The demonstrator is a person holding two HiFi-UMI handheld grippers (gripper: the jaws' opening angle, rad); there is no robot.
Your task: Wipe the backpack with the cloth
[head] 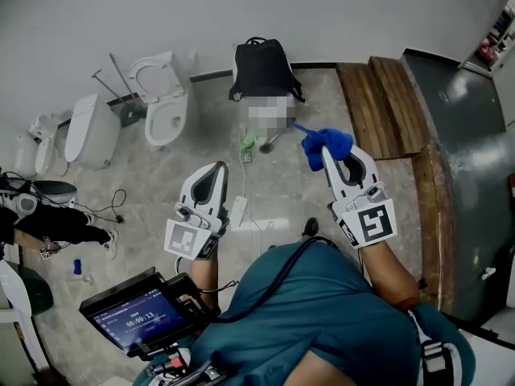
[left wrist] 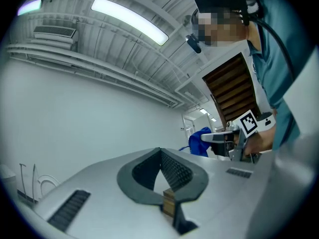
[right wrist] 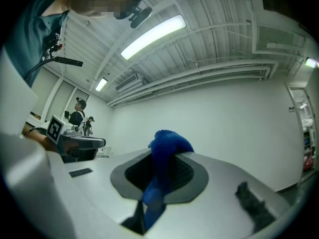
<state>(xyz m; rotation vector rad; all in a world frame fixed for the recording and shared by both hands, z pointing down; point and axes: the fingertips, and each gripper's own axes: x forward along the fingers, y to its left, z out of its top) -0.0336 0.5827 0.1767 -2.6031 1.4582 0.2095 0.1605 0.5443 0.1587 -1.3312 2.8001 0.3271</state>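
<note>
A white toilet [head: 165, 103] and wooden planks [head: 378, 107] sit by the white wall [head: 241, 6] on grey marbled floor [head: 282, 191].

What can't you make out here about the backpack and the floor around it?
- Backpack: seen in the head view only, too small to show dirt; both gripper views aim upward, away from it.
- Green object below it: too small to identify.
- Right gripper tips, head view: covered by the cloth.

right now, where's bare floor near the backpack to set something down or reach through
Bare floor lies between the backpack and the wooden planks, and between the white toilet and the left gripper. Straight in front of the backpack it is crowded: a green item and a brush lie there. Cables clutter the far left.
</note>
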